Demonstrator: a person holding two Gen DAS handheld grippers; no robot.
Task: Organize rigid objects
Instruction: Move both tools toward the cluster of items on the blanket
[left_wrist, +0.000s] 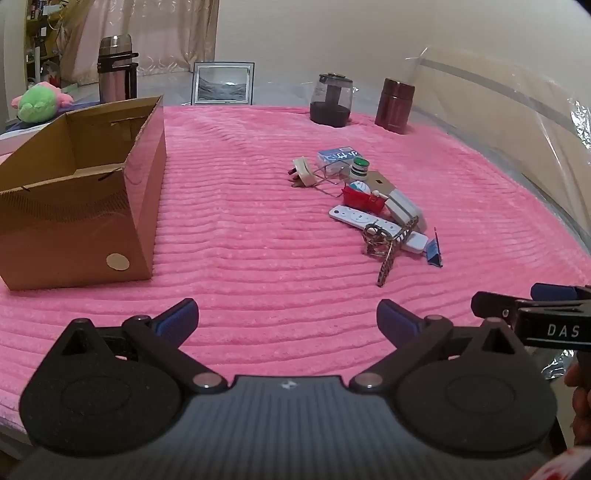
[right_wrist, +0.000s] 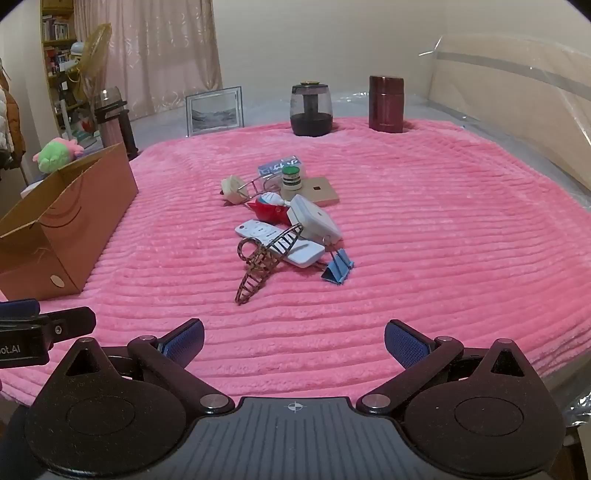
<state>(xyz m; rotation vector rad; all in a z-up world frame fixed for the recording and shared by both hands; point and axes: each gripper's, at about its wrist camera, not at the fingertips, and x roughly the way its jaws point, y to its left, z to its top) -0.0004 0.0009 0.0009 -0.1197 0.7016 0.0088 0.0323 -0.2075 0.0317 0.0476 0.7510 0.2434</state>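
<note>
A pile of small items lies on the pink blanket (right_wrist: 406, 229): a brown patterned hair claw (right_wrist: 264, 260), a white remote (right_wrist: 280, 242), a blue binder clip (right_wrist: 339, 267), a white boxy device (right_wrist: 314, 219), a red toy (right_wrist: 267, 211), a green-capped bottle (right_wrist: 291, 178), a tan card (right_wrist: 321, 190), a white plug (right_wrist: 232, 189) and a blue packet (right_wrist: 282, 166). The pile also shows in the left wrist view, with the hair claw (left_wrist: 388, 245) nearest. An open cardboard box (left_wrist: 81, 192) stands left. My left gripper (left_wrist: 288, 321) and right gripper (right_wrist: 293, 343) are open and empty, short of the pile.
At the back stand a dark glass jar (right_wrist: 310, 109), a maroon canister (right_wrist: 386, 103), a framed picture (right_wrist: 215, 110) and a steel thermos (left_wrist: 116, 68). A green plush toy (left_wrist: 35, 103) lies behind the box. Clear plastic sheeting (right_wrist: 517, 92) rises on the right.
</note>
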